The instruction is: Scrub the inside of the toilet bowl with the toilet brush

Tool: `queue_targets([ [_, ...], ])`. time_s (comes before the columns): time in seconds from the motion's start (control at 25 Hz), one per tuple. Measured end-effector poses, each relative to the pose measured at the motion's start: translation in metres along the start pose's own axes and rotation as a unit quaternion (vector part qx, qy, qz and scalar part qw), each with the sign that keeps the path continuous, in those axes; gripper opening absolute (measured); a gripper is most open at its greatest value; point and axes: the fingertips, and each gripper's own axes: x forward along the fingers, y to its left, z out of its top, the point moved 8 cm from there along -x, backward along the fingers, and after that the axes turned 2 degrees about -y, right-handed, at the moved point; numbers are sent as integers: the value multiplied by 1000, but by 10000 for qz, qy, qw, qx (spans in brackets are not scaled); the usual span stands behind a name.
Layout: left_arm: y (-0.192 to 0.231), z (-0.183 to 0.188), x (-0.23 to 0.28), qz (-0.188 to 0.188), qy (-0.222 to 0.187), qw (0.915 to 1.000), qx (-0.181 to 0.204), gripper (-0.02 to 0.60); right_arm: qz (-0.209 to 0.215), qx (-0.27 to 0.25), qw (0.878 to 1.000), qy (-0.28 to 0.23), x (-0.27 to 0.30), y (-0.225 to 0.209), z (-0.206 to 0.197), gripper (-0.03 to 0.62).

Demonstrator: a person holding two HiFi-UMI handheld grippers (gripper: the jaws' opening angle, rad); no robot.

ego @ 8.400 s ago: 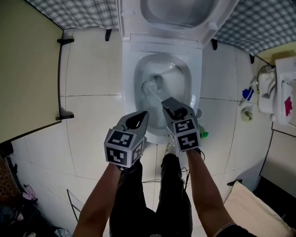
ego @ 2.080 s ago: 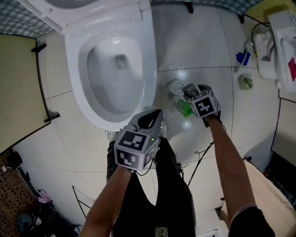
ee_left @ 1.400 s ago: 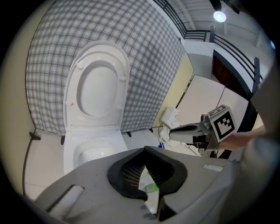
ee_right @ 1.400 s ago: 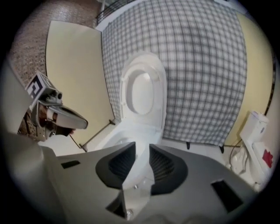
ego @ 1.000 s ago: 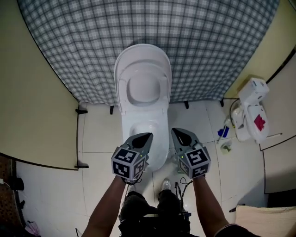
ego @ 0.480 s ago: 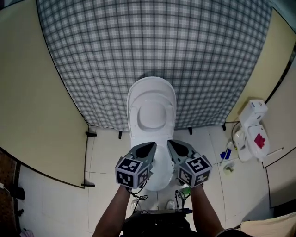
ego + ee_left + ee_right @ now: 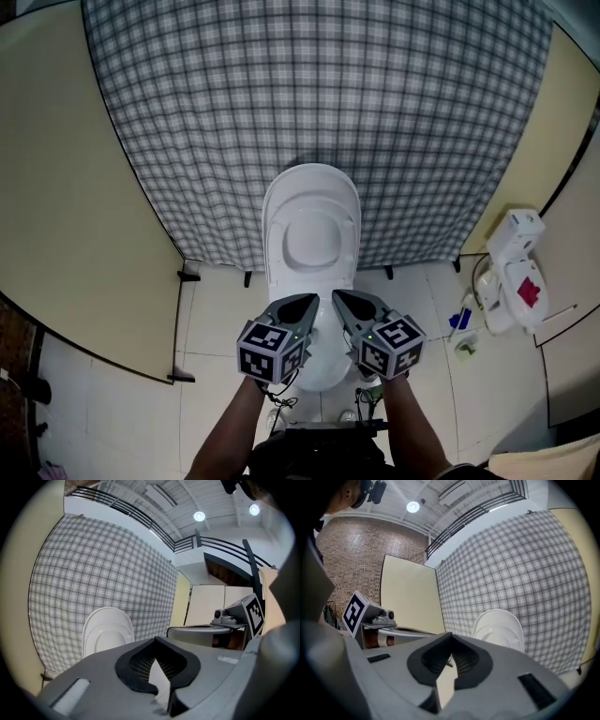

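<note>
The white toilet (image 7: 311, 234) stands with its lid raised against the checked backdrop. Both grippers hover side by side in front of it and hide most of the bowl (image 7: 323, 373). My left gripper (image 7: 307, 300) is shut and holds nothing. My right gripper (image 7: 339, 296) is also shut and empty. In the left gripper view the shut tips (image 7: 155, 639) point at the raised lid (image 7: 107, 631), with the right gripper (image 7: 234, 617) alongside. The right gripper view shows its shut tips (image 7: 449, 634) before the lid (image 7: 499, 628). I see no toilet brush in any view.
A grey checked cloth (image 7: 309, 94) covers the back wall. Yellow panels (image 7: 75, 187) flank it on the left, with black brackets (image 7: 187, 276) at floor level. A white appliance (image 7: 511, 272) and a blue item (image 7: 459, 319) sit on the tiled floor at the right.
Earlier the right gripper worked the brush in the bowl, then reached down to the floor right of the toilet. Both grippers have since risen empty and come level in front of the toilet.
</note>
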Motion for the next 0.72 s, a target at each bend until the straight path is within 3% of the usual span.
queue_targets([
  [0.72, 0, 6, 5, -44, 7, 10000, 40, 8, -67, -213, 9997, 109, -2, -4, 5, 5],
])
